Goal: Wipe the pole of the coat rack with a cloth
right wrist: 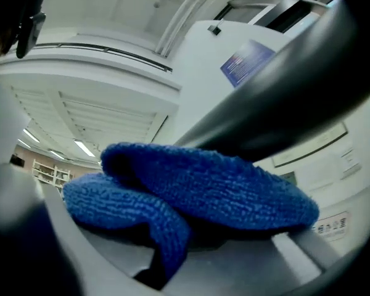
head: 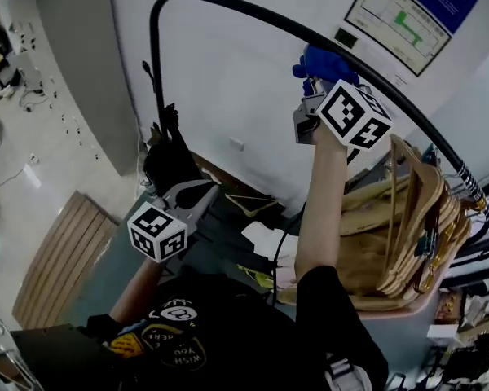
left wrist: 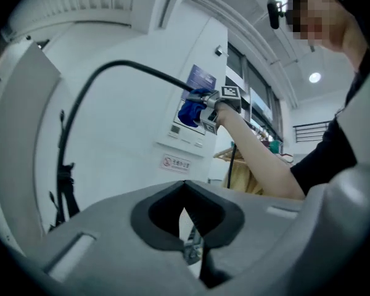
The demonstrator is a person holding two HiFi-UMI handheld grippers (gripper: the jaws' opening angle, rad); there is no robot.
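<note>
Right gripper [head: 313, 94] is up high pinching the blue cloth [head: 319, 59], which sits against the curved top stretch of the coat rack's black pole [head: 228, 5], while the left gripper [left wrist: 184, 204] hangs lower, jaws pressed together on nothing.

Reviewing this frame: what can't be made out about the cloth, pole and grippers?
- Right gripper jaw tips: right gripper view, buried under the blue terry cloth.
- Curved black metal pole, its foot: head view, behind the left gripper.
- White wall chart print: head view, too small to read.
</note>
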